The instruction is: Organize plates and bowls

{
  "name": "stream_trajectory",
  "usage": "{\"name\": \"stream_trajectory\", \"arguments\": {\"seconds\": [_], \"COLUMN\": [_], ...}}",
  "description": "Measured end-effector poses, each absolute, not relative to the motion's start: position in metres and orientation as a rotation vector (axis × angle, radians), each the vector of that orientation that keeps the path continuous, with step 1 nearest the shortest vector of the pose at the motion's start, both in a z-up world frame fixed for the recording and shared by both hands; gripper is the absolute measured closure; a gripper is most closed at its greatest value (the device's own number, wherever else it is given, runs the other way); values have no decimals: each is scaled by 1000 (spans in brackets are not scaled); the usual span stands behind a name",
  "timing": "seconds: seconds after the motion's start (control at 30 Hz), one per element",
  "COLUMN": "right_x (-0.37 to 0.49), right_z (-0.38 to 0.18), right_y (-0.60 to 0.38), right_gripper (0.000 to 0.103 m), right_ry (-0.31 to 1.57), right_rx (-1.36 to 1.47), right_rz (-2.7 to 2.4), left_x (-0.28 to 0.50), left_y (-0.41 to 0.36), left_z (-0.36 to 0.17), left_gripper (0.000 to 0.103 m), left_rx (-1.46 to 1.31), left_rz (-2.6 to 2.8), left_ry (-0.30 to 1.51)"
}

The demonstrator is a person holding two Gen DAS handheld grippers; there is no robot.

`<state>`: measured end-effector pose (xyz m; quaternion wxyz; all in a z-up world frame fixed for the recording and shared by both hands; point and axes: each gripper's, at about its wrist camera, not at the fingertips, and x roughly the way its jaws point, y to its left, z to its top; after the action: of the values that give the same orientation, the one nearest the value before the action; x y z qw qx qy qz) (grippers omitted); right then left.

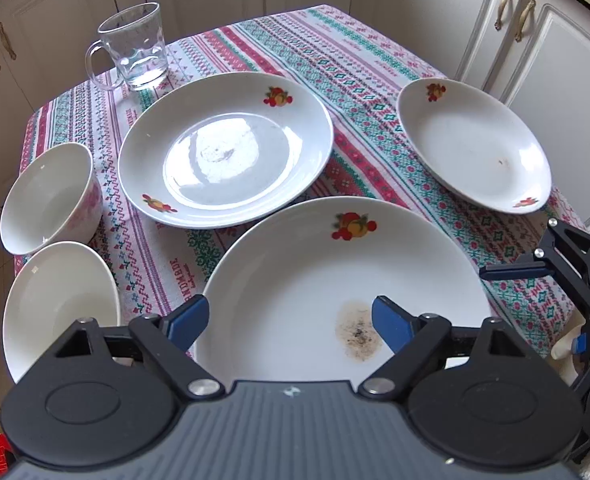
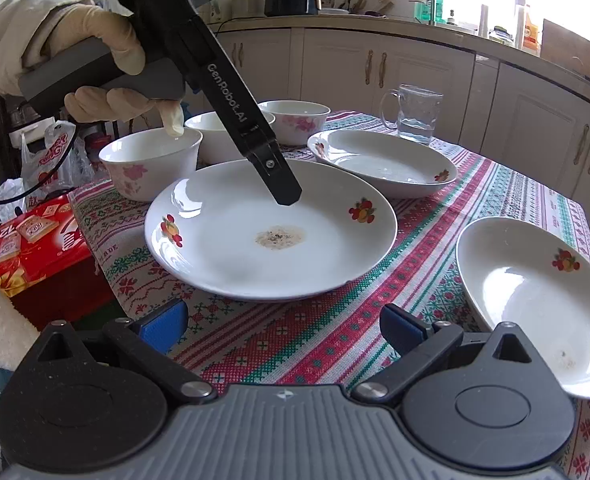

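Three white fruit-print plates lie on the patterned tablecloth. The near stained plate (image 1: 335, 280) (image 2: 271, 228) lies under my left gripper (image 1: 291, 322), which is open and empty just above it. A second plate (image 1: 225, 148) (image 2: 383, 162) lies behind, a third (image 1: 475, 144) (image 2: 535, 300) to the right. White bowls with pink flowers stand at the left: one (image 1: 51, 196) (image 2: 295, 120), another (image 1: 59, 304) (image 2: 151, 164), a third (image 2: 215, 140) partly hidden. My right gripper (image 2: 283, 328) is open and empty over the cloth, in front of the stained plate; it also shows at the right edge of the left wrist view (image 1: 567, 272).
A glass mug (image 1: 135, 52) (image 2: 415, 114) with a little water stands at the table's far corner. A red box (image 2: 31, 248) sits beside the table's left edge. Cream cabinets (image 1: 535, 40) surround the table. The tablecloth (image 1: 359, 64) covers the whole top.
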<state>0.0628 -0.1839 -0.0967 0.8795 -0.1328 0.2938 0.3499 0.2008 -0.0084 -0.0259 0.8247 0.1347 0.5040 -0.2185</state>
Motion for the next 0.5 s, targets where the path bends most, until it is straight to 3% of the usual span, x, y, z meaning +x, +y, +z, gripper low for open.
{"name": "stream_trajectory", "arguments": {"seconds": [0.5], "right_x": [70], "right_z": [-107], "right_y": [-179], "right_gripper": [0], "right_ry": [623], "right_rx": [-270], "right_rz": [777], "left_x": [226], "left_y": [-9], "left_z": [-39], "left_gripper": [20], "left_rx": [320], "left_rz": [-467], "left_ry": [1105]}}
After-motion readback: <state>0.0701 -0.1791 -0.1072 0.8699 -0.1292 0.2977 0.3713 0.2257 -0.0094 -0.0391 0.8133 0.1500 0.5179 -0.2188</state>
